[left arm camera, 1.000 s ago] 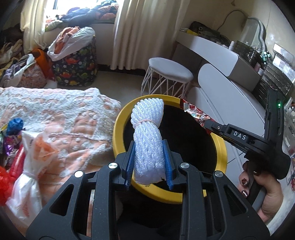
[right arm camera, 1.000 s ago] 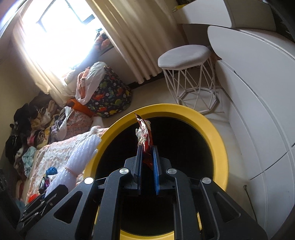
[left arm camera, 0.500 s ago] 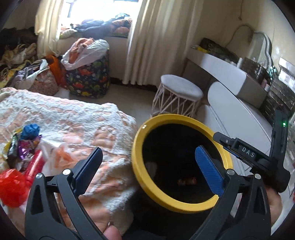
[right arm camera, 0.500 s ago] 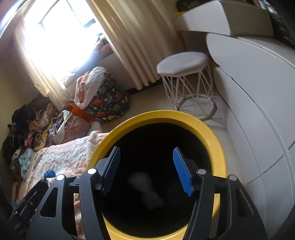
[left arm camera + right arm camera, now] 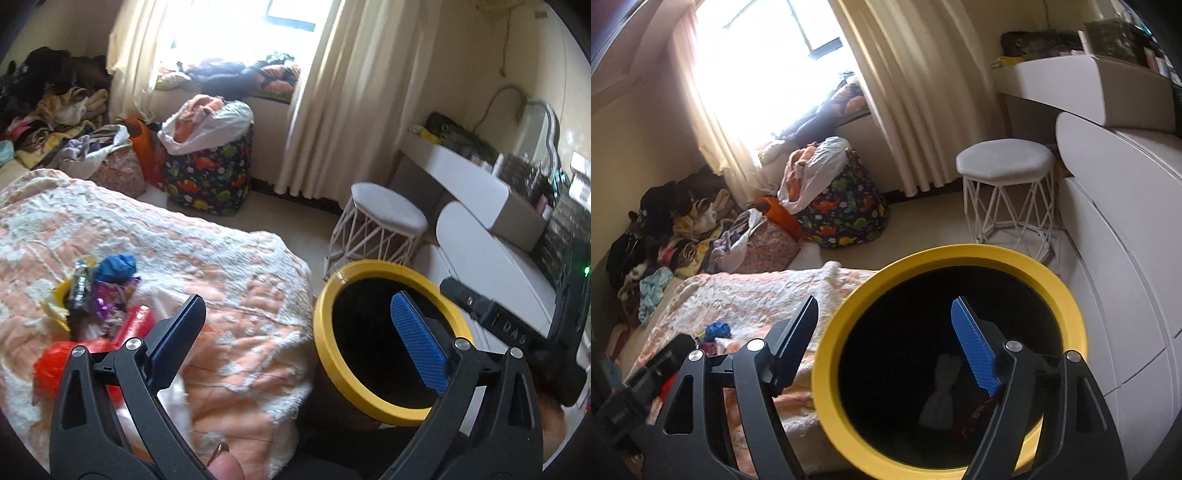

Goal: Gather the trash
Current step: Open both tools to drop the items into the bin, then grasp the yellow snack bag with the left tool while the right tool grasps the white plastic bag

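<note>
A black bin with a yellow rim (image 5: 332,288) (image 5: 960,254) stands beside the bed. A white foam net bundle (image 5: 940,395) lies at its bottom. A pile of trash (image 5: 99,291), with a blue crumpled bag, purple and red wrappers and a white bag, lies on the peach bedspread (image 5: 229,266); the blue bag also shows in the right wrist view (image 5: 716,330). My left gripper (image 5: 295,325) is open and empty, above the bed edge and the bin. My right gripper (image 5: 886,328) is open and empty over the bin's left rim.
A white wire stool (image 5: 384,218) (image 5: 1008,166) stands behind the bin. A white dresser (image 5: 1126,229) runs along the right. A dinosaur-print laundry bag (image 5: 210,173) and heaps of clothes (image 5: 665,229) crowd the floor by the curtained window.
Both grippers opened over the bin: the left let go of the white foam net, the right let go of the red wrapper. Both dropped in. Both grippers then pulled back and swung left towards the bed.
</note>
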Demonstrator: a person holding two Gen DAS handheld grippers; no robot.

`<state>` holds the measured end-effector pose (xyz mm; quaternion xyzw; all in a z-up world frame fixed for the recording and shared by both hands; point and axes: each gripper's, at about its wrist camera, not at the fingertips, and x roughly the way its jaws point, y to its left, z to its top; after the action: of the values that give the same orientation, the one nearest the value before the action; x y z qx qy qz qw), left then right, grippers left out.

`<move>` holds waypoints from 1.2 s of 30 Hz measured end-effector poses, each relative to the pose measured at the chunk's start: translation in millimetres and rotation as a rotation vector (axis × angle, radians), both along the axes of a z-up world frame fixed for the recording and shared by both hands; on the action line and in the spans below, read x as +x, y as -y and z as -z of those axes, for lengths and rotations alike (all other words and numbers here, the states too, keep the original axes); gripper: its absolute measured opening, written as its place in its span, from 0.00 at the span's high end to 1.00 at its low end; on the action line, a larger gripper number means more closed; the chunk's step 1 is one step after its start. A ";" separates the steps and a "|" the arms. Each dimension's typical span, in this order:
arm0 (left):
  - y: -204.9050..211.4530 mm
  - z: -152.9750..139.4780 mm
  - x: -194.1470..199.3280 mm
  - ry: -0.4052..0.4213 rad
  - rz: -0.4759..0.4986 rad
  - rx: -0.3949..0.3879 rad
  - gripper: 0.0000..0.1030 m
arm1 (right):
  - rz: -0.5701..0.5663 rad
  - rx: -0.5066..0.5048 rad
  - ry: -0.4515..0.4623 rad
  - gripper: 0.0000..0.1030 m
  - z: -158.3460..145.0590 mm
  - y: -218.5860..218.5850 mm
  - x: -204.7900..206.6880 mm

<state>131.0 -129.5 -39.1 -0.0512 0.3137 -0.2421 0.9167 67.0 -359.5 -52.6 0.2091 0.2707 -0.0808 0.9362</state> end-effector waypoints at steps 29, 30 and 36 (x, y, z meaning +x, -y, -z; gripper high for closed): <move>-150.3 -14.1 18.6 0.037 -0.282 -0.046 0.10 | -0.306 -0.105 0.035 0.21 -26.7 -138.6 18.3; -153.3 -12.9 18.9 0.035 -0.287 -0.047 0.10 | -0.314 -0.109 0.031 0.21 -25.6 -143.2 19.1; -175.6 1.7 27.1 0.003 -0.333 -0.030 0.10 | -0.371 -0.130 0.001 0.20 -15.5 -168.6 23.9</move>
<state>158.1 46.1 -40.8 -0.1158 0.2961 -0.0916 0.9437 90.9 -190.9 -37.2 0.0947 0.2985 0.0759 0.9467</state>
